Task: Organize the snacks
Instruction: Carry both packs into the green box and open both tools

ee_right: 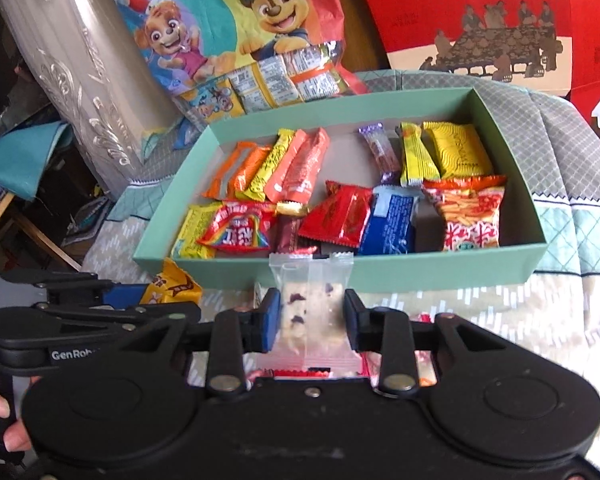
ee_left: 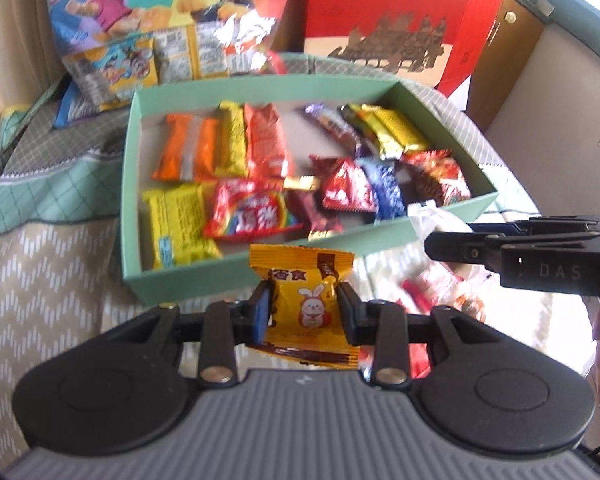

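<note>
At the lower centre of the left wrist view, my left gripper [ee_left: 304, 312] is clamped on a yellow snack packet [ee_left: 306, 300] printed with a rabbit; both fingers press its side edges. The packet sits just in front of the near wall of the green box [ee_left: 236, 276], which occupies the middle of the frame. At the right edge of the same view I see the right gripper from the side.

At the lower centre of the right wrist view, my right gripper [ee_right: 312, 320] is clamped on a clear-wrapped snack bar [ee_right: 312, 304], pale with dark specks. The bar stands upright, its top edge overlapping the box's near wall. Inside the box lie assorted wrapped snacks: an orange wrapper [ee_right: 236, 168] at the upper left, a red rainbow packet [ee_right: 236, 228] at the lower left, a blue packet [ee_right: 392, 220] at centre right. A cartoon-dog bag [ee_right: 236, 32] leans behind the box at the upper left, a red carton [ee_right: 460, 20] at the upper right.
</note>
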Action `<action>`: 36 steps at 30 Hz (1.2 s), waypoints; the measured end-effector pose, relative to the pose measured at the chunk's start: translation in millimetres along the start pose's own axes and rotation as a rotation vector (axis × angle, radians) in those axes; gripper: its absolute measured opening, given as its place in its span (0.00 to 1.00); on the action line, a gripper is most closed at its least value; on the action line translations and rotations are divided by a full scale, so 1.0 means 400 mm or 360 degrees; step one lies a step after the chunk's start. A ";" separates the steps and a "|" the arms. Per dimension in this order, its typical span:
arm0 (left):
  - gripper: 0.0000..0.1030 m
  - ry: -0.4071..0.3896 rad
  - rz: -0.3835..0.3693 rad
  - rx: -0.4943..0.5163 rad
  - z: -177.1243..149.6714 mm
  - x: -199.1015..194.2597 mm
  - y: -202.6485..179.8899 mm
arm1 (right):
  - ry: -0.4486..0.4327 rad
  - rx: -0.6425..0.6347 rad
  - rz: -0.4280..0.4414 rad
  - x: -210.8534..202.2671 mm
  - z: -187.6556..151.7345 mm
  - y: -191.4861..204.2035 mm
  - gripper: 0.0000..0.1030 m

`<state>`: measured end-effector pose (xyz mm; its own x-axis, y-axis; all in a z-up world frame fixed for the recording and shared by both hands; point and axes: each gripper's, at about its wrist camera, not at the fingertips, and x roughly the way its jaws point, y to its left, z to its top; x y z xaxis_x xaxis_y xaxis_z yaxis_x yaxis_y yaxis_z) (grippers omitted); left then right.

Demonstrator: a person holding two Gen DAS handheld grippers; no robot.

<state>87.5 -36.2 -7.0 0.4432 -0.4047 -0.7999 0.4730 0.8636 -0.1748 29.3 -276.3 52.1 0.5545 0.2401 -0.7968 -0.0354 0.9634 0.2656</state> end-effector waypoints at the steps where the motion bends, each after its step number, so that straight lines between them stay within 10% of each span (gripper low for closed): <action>1: 0.33 -0.0015 0.0002 0.0011 0.017 0.001 -0.005 | -0.0022 0.0009 -0.0002 0.004 0.021 -0.001 0.31; 23: 0.35 -0.0008 0.0081 -0.0078 0.337 0.316 -0.011 | -0.0102 0.0199 0.0024 0.295 0.337 -0.094 0.35; 25: 0.57 -0.0010 0.0128 -0.0100 0.338 0.326 -0.009 | -0.0118 0.0232 0.0028 0.299 0.343 -0.103 0.54; 27: 0.92 -0.0018 0.0187 -0.0117 0.332 0.330 -0.005 | -0.0155 0.0251 0.0019 0.292 0.340 -0.109 0.94; 36: 1.00 0.0017 0.0203 -0.0176 0.304 0.314 0.012 | -0.0135 0.0249 -0.0023 0.262 0.309 -0.107 1.00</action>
<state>237.9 -119.5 -38.5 0.4861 -0.2869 -0.8254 0.3262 0.9359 -0.1332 191.7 -307.3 24.2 0.6226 0.2089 -0.7542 0.0994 0.9348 0.3410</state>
